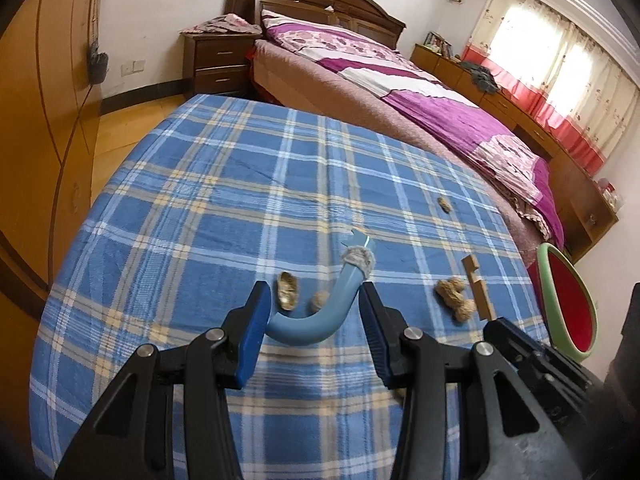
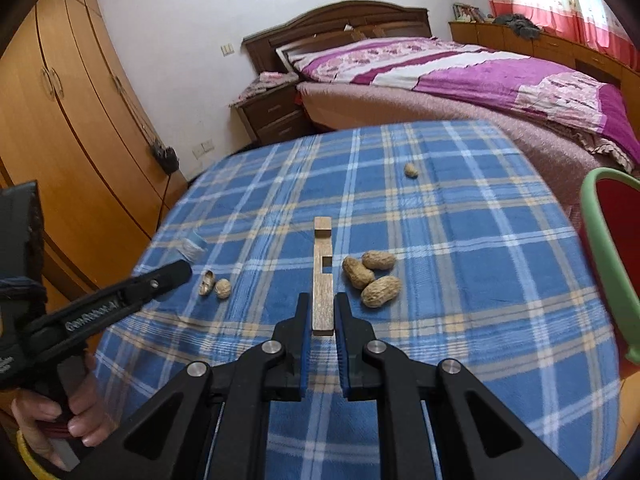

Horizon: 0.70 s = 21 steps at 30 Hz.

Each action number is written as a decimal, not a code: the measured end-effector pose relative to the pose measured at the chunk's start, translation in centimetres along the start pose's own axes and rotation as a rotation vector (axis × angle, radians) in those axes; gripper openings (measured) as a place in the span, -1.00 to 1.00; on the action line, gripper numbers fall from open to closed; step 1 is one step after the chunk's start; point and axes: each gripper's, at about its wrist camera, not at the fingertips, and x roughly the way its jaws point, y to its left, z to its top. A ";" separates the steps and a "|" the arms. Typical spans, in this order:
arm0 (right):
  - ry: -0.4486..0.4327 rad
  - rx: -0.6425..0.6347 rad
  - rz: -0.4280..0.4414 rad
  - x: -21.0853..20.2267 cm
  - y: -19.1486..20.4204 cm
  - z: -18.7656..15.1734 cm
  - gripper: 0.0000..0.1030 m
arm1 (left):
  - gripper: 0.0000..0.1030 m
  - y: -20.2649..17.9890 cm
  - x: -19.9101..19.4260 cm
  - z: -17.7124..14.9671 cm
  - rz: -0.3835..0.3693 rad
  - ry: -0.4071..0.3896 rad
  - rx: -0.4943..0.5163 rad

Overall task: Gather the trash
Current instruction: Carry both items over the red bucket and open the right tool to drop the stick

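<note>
Right claw (image 2: 322, 312) sat narrow around the near end of the wooden strip (image 2: 323, 276), apparently pinching it for lifting; contact not certain. Bin (image 2: 600, 256) waited at 3 o'clock off the counter (image 2: 480, 360), handy for drops. Left claw (image 1: 314, 316) gaped wide over the curved blue tube (image 1: 320, 312). Peanuts (image 2: 370, 278) lay just right of the strip.

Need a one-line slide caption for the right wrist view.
Right gripper shut on wooden strip beside three peanuts on plaid tablecloth.
</note>
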 end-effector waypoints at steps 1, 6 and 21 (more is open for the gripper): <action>-0.014 0.008 -0.001 -0.7 -0.2 0.0 -0.75 | -0.10 -0.3 -0.2 0.0 -0.004 -0.002 0.006; -0.062 0.040 -0.010 -3.4 -1.2 0.0 -0.75 | -0.10 -2.2 -1.0 -0.2 -0.030 -0.012 0.044; -0.192 0.142 -0.078 -10.2 -6.2 -0.6 -0.75 | -0.10 -9.7 -2.6 -1.0 -0.124 -0.018 0.192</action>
